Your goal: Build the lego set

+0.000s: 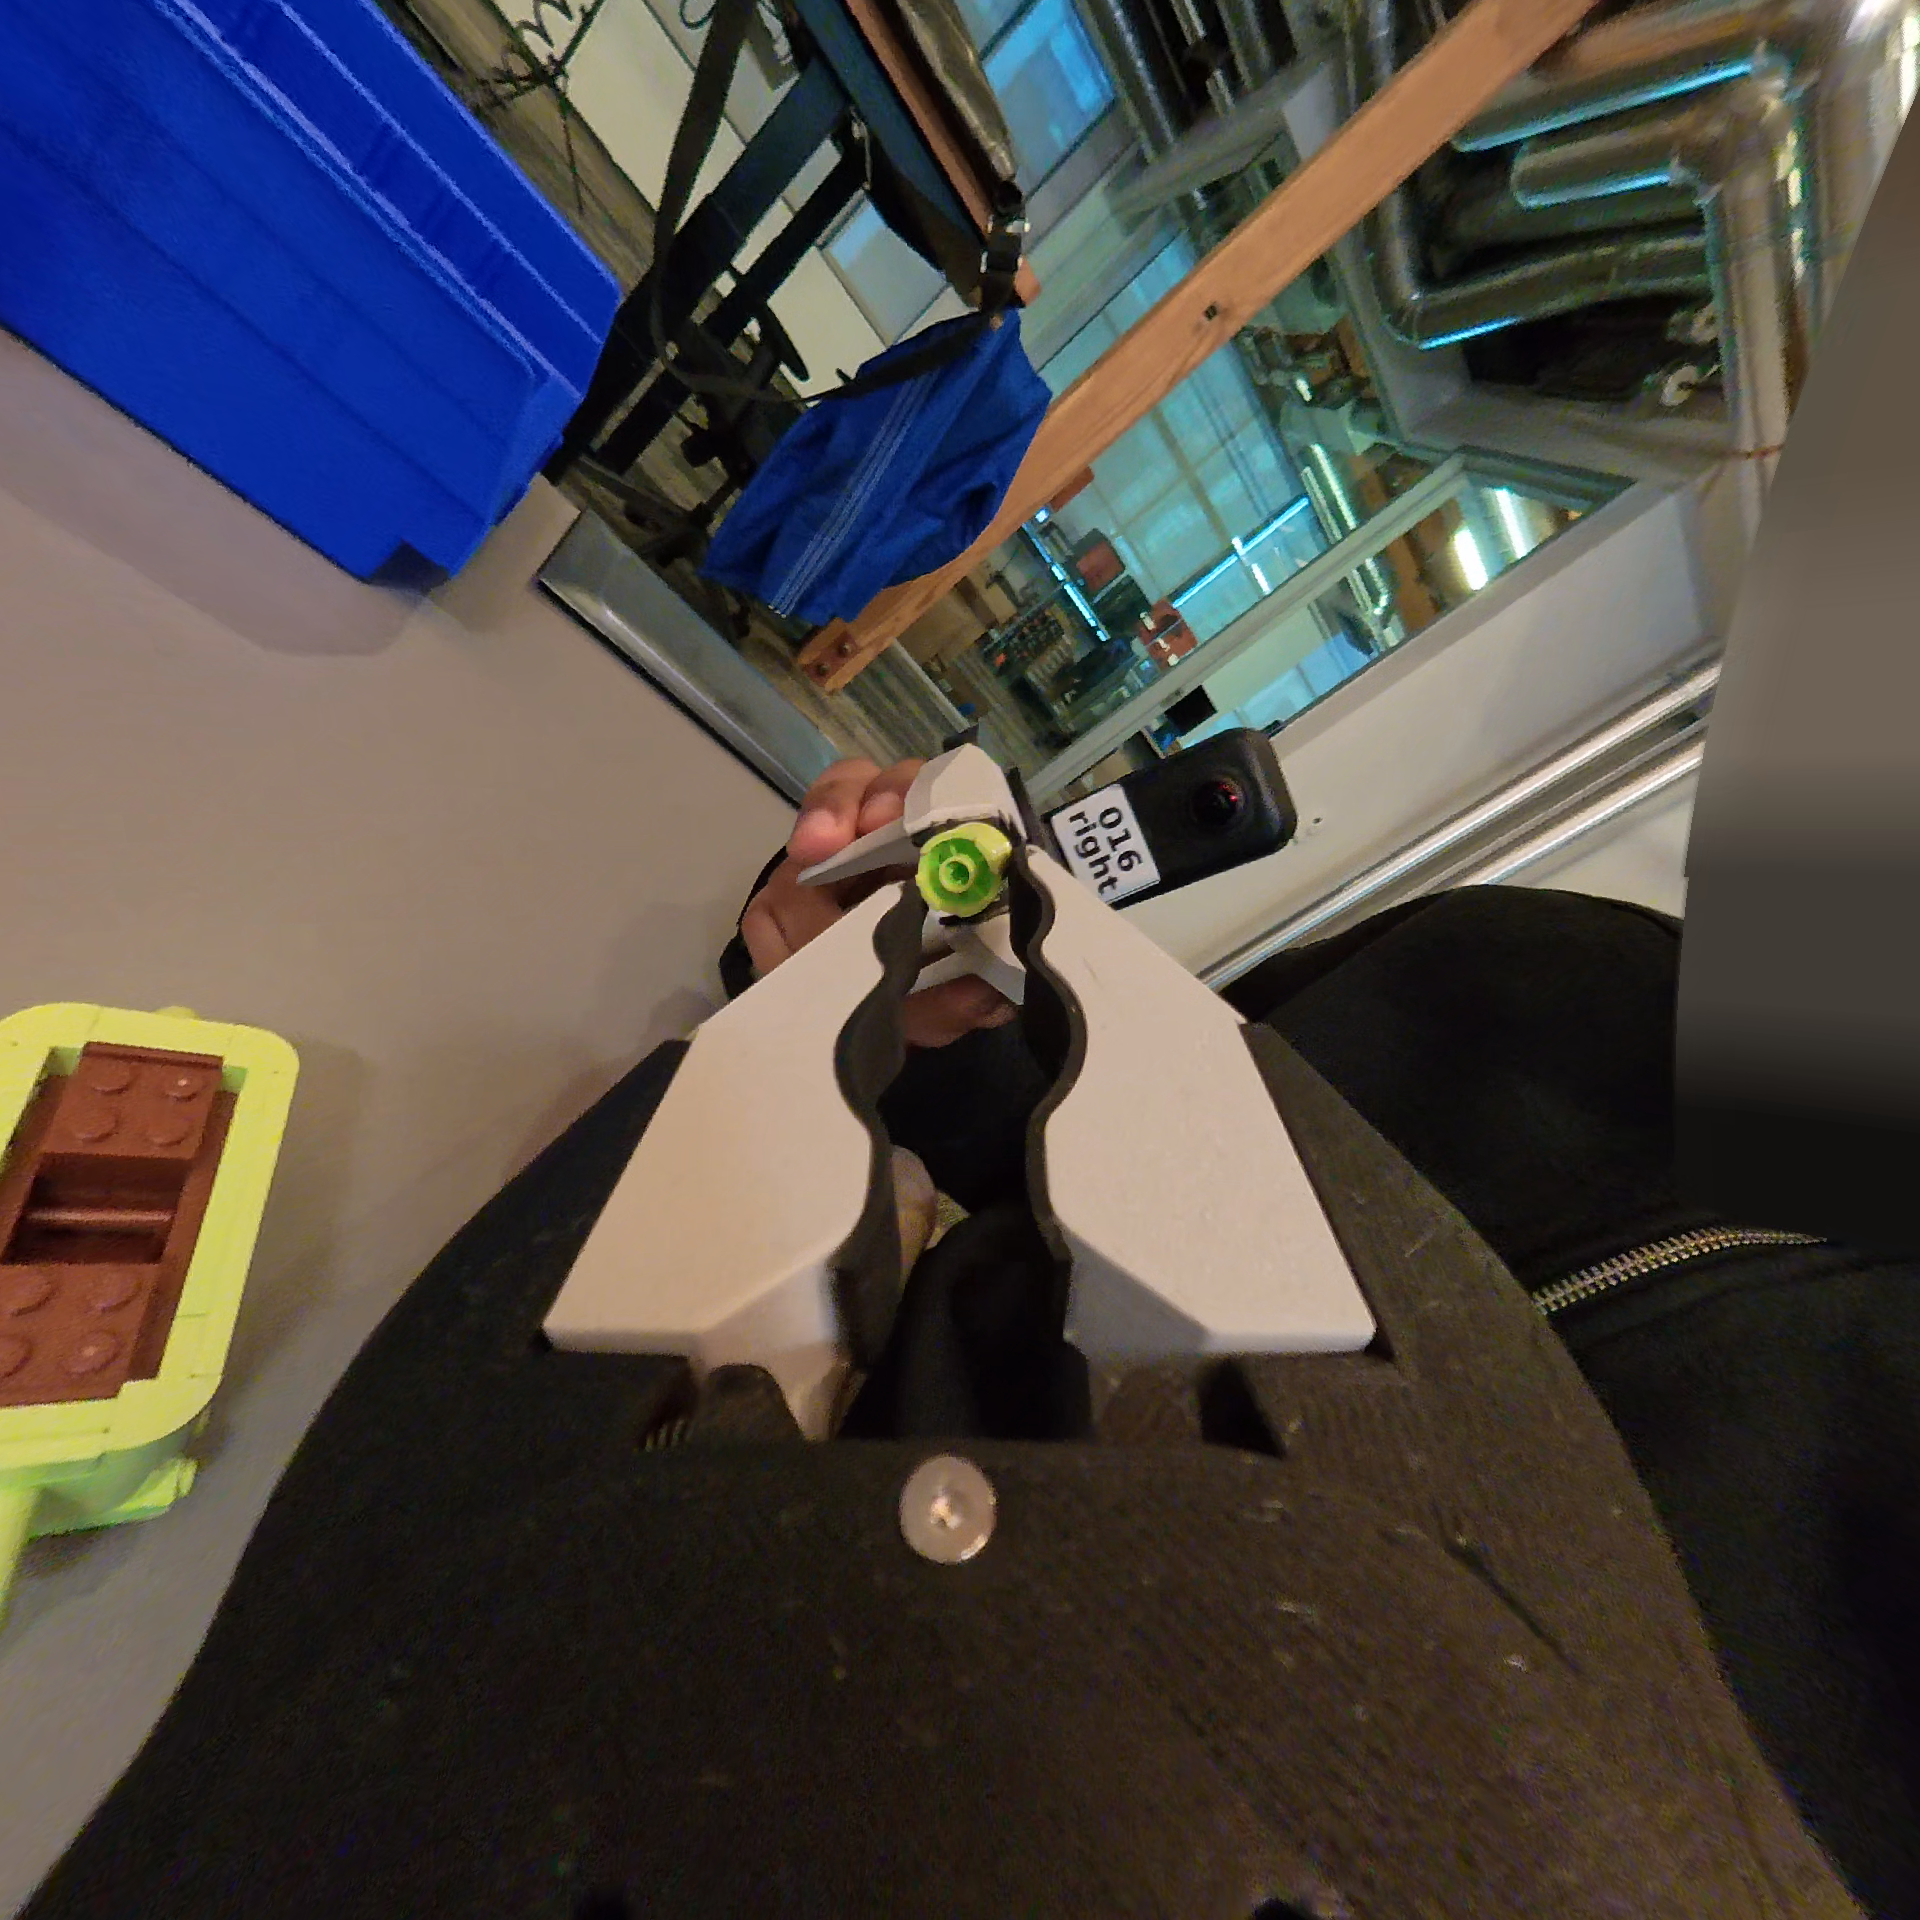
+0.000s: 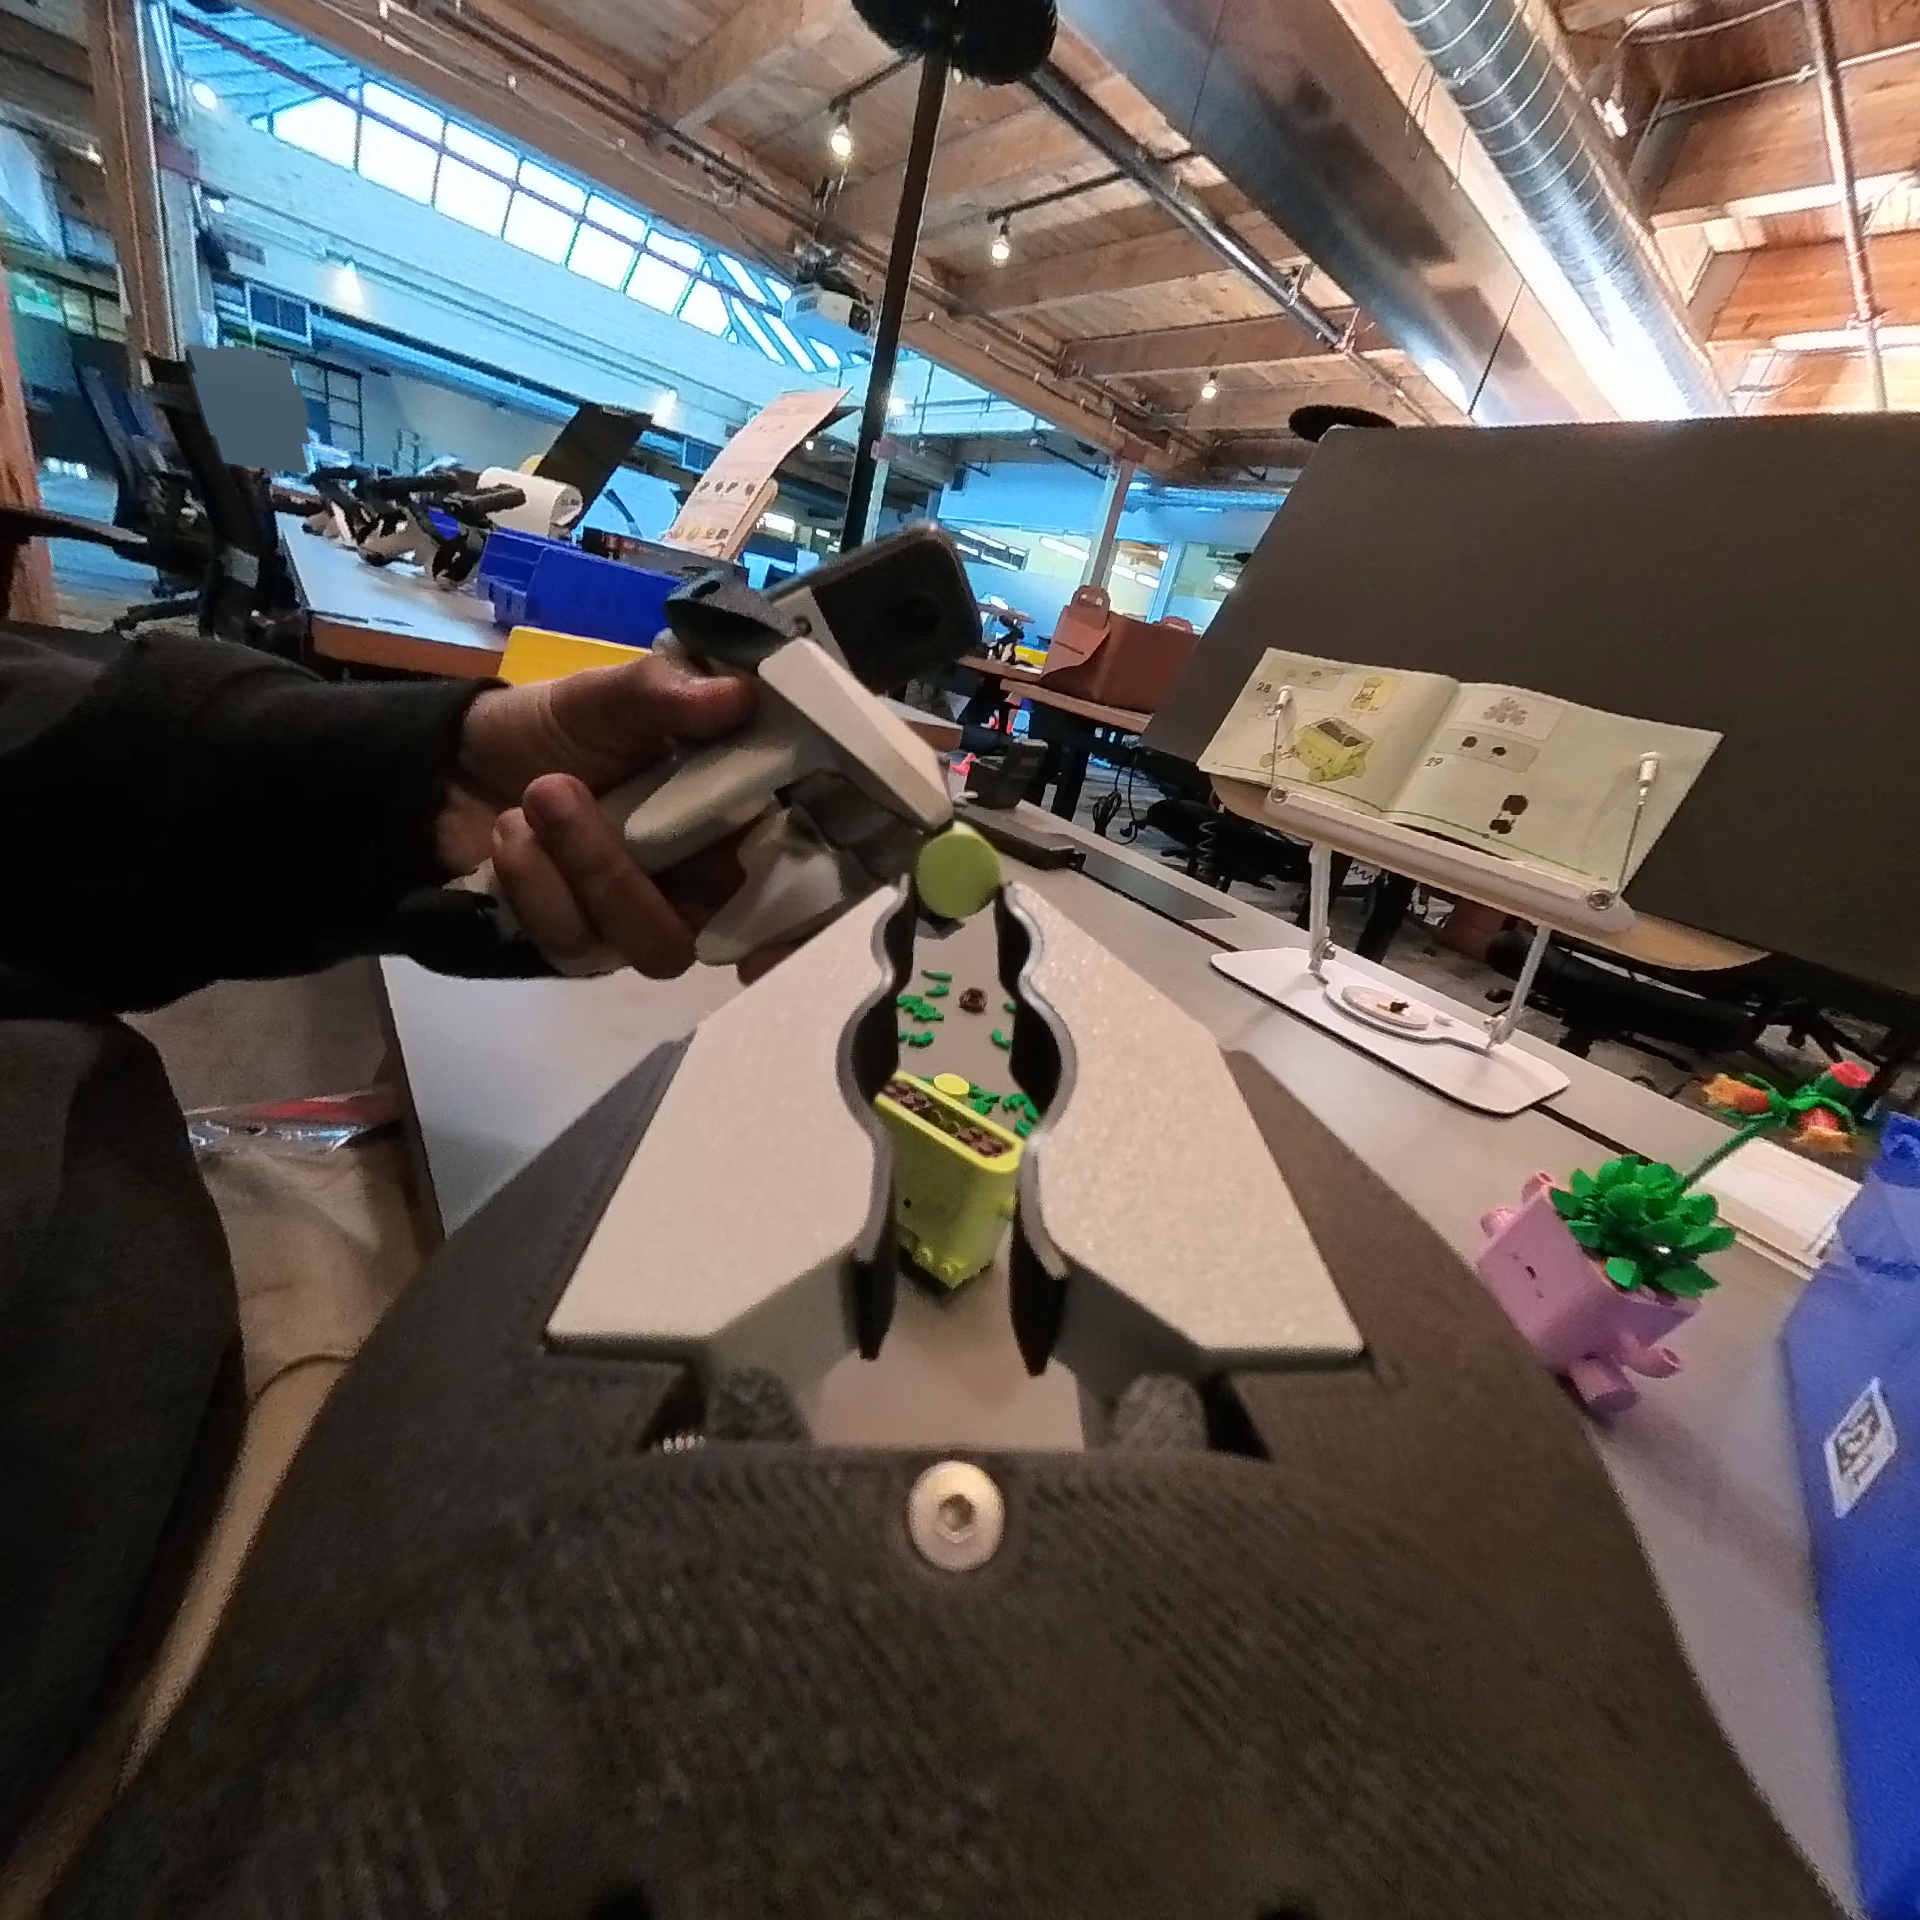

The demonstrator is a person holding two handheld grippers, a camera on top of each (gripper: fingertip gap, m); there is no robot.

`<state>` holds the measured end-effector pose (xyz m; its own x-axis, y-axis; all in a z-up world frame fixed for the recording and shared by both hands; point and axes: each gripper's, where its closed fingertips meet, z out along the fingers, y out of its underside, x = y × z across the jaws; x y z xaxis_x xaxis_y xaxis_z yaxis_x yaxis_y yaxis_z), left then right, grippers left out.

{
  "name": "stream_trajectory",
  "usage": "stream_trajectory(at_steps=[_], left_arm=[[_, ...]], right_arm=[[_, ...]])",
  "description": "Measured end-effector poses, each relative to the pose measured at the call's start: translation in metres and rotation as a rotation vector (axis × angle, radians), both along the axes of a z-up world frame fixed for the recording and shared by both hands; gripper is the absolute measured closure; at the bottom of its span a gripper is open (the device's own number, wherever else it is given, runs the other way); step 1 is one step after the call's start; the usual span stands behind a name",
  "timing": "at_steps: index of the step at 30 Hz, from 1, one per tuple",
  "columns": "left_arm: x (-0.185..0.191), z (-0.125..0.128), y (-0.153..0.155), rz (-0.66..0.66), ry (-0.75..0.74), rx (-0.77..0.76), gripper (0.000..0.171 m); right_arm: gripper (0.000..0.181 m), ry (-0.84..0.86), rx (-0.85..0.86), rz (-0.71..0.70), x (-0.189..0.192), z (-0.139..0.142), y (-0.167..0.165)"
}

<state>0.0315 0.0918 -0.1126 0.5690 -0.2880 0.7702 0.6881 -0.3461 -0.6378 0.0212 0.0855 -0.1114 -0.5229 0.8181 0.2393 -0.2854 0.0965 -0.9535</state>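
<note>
A small lime round piece [image 1: 961, 871] is pinched where the tips of both grippers meet, held in the air above the table. My left gripper [image 1: 968, 902] is shut on its rim, and the piece's studded underside faces this camera. My right gripper [image 2: 954, 902] is shut on the same piece [image 2: 956, 871], whose flat face shows here. The jaws of the two grippers cross at right angles. A lime pot filled with brown bricks [image 1: 104, 1226] lies on the table, and it also shows between the right gripper's fingers [image 2: 945, 1174].
A blue bin [image 1: 260, 260] stands at the table's far side. An open instruction booklet [image 2: 1455, 758] rests on a white stand. A pink pot with a green plant [image 2: 1590, 1278], small green leaf pieces [image 2: 925, 1013] and another blue bin [image 2: 1860, 1507] are on the table. Both grippers' tips are close together, under 4 cm apart.
</note>
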Motion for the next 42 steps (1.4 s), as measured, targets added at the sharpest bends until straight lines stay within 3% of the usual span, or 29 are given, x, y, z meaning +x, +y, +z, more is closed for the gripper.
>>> stream_trajectory(at_steps=[4,7,11,15,20,25,33,38,42], left_arm=[[-0.004,-0.01,-0.005,0.005,0.077,-0.059,0.156],[-0.003,-0.018,-0.01,-0.015,0.115,-0.103,0.155],[0.006,-0.02,-0.015,-0.07,0.106,-0.111,0.157],[0.012,-0.019,-0.017,-0.103,0.091,-0.103,0.157],[0.014,-0.018,-0.017,-0.111,0.097,-0.093,0.156],[-0.007,-0.008,-0.019,0.015,0.211,-0.042,0.127],[-0.073,-0.023,-0.031,0.39,0.631,-0.098,0.124],[-0.08,-0.049,-0.031,0.399,0.791,-0.179,0.115],[-0.071,-0.053,-0.028,0.364,0.78,-0.136,0.111]], right_arm=[[0.152,-0.029,0.064,0.007,0.0,-0.006,-0.001],[0.151,-0.055,0.055,0.067,0.005,-0.007,-0.006],[0.152,-0.08,0.091,0.119,0.009,-0.013,-0.015],[0.167,-0.056,0.109,0.128,0.013,-0.012,-0.019],[0.168,-0.074,0.102,0.15,0.014,-0.011,-0.019],[0.168,-0.129,-0.009,0.151,0.007,-0.008,-0.009],[0.168,-0.257,-0.391,0.307,0.003,0.004,0.009],[0.167,-0.284,-0.46,0.33,-0.001,0.0,0.013],[0.168,-0.281,-0.521,0.377,0.001,0.003,0.015]])
